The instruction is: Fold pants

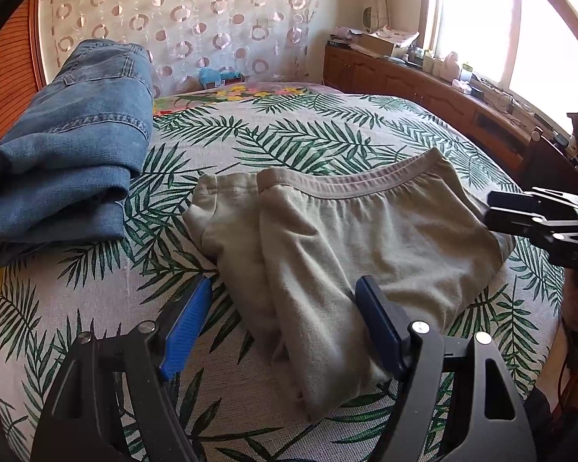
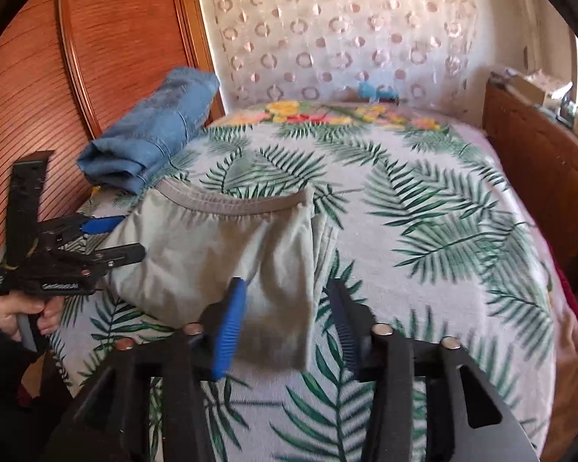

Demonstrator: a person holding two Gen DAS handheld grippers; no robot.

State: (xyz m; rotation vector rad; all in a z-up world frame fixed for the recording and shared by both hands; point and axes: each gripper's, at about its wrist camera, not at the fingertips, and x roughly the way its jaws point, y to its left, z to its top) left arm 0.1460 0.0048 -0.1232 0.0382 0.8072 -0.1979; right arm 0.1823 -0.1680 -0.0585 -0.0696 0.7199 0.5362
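Grey-green pants (image 1: pixel 366 238) lie folded on the palm-leaf bedspread (image 1: pixel 289 138), waistband toward the headboard; they also show in the right wrist view (image 2: pixel 219 254). My left gripper (image 1: pixel 285 288) is open, its blue fingers astride the near left corner of the pants, just above the cloth. It also shows in the right wrist view (image 2: pixel 115 240) at the pants' left edge. My right gripper (image 2: pixel 289 288) is open over the pants' near right edge, holding nothing. It also shows in the left wrist view (image 1: pixel 493 208) at the pants' right side.
Folded blue jeans (image 1: pixel 69 150) lie at the bed's far left, also in the right wrist view (image 2: pixel 150 138). A wooden wardrobe (image 2: pixel 38 77) stands to the left. A wooden cabinet with clutter (image 1: pixel 424 77) runs along the window on the right.
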